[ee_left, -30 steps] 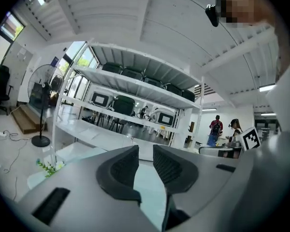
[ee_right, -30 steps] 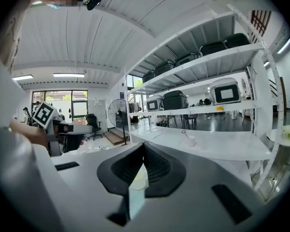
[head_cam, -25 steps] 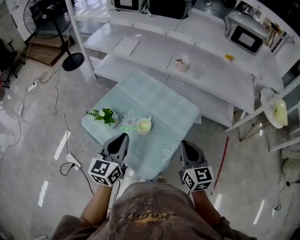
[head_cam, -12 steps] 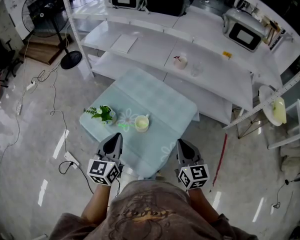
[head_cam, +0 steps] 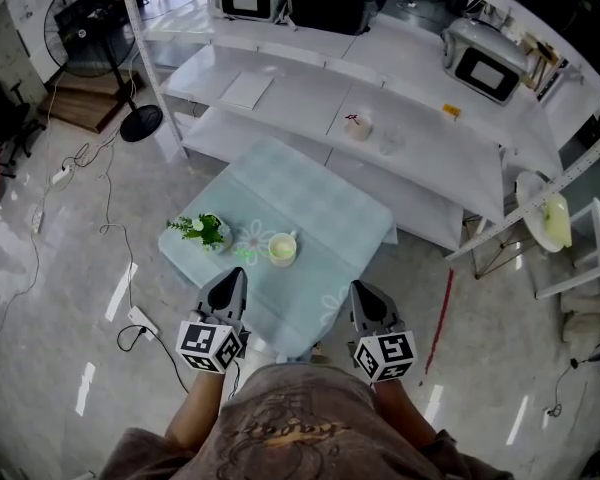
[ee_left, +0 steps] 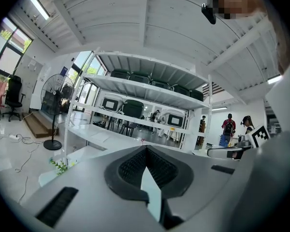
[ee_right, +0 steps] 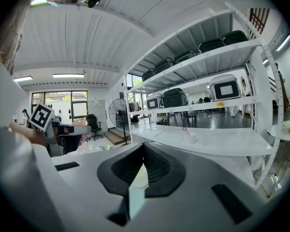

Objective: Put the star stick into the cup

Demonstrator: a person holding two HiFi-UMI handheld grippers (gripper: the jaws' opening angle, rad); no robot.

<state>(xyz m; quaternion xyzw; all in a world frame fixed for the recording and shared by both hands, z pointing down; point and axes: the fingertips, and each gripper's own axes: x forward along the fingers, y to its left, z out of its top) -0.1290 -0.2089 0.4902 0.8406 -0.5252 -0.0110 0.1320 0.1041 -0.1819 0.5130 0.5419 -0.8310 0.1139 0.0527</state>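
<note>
While left gripper (head_cam: 232,273) and right gripper (head_cam: 363,290) hover closed, empty | table (head_cam: 310,208) near edge beneath | cup (head_cam: 283,249) well ahead

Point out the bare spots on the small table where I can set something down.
The far half of the table, toward the shelves, is bare, and so is the stretch right of the cup to the table's right edge. The left side is crowded: plant and cup stand close together.
</note>
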